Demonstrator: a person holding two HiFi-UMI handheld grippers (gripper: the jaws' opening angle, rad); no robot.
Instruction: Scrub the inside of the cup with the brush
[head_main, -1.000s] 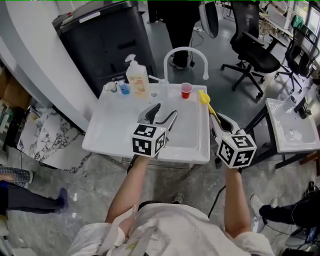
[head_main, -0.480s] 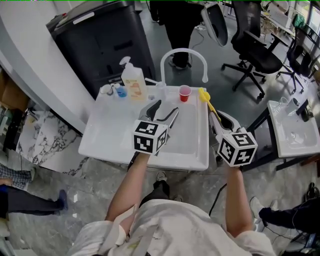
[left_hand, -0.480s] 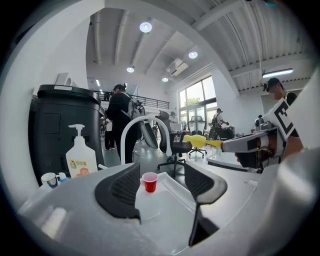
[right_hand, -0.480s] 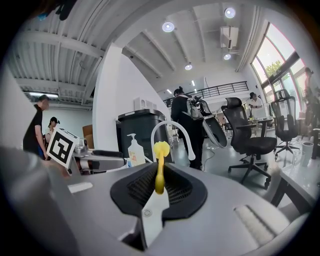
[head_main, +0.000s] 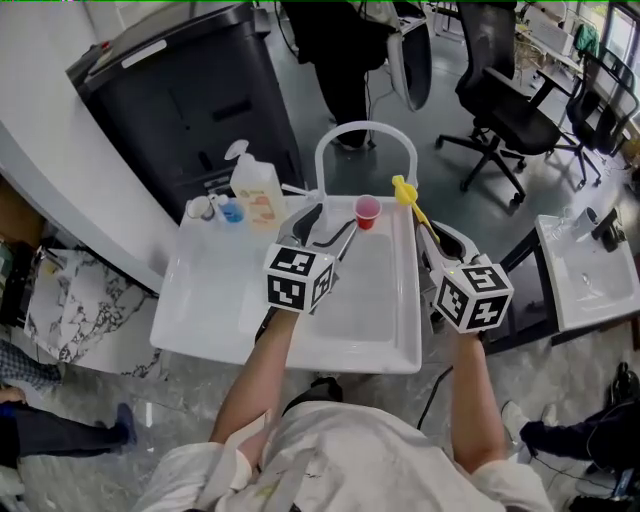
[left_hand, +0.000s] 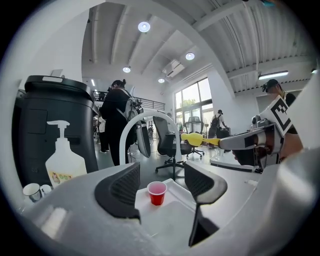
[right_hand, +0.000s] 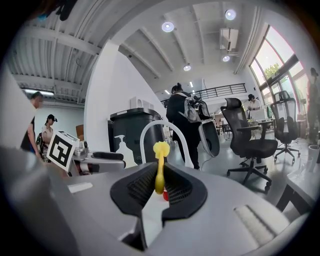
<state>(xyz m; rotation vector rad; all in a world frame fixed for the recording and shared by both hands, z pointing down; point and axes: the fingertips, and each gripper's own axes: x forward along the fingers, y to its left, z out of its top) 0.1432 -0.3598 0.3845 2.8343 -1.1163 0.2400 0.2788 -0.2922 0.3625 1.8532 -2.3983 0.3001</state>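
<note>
Two hand-held grippers over a white sink (head_main: 215, 290). Left hand-held gripper (head_main: 330, 222): jaws wide and empty, aimed at the small red cup (left_hand: 157, 192), which stands upright on the sink's far ledge near the arched faucet (head_main: 365, 126). Right hand-held gripper (right_hand: 159, 186): clamped on the yellow brush (right_hand: 160, 167) by its handle. The cup looks light, thin-walled and easily tipped or crushed. Grip it gently around mid-wall, leaving the mouth free.

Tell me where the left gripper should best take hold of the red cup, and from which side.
Likely across the side wall of the red cup, around mid-height, coming level from the front, where the open left gripper faces it. The cup stands upright, tapering downward, with the faucet arch behind it; a side grip leaves its mouth free for the brush.
</note>
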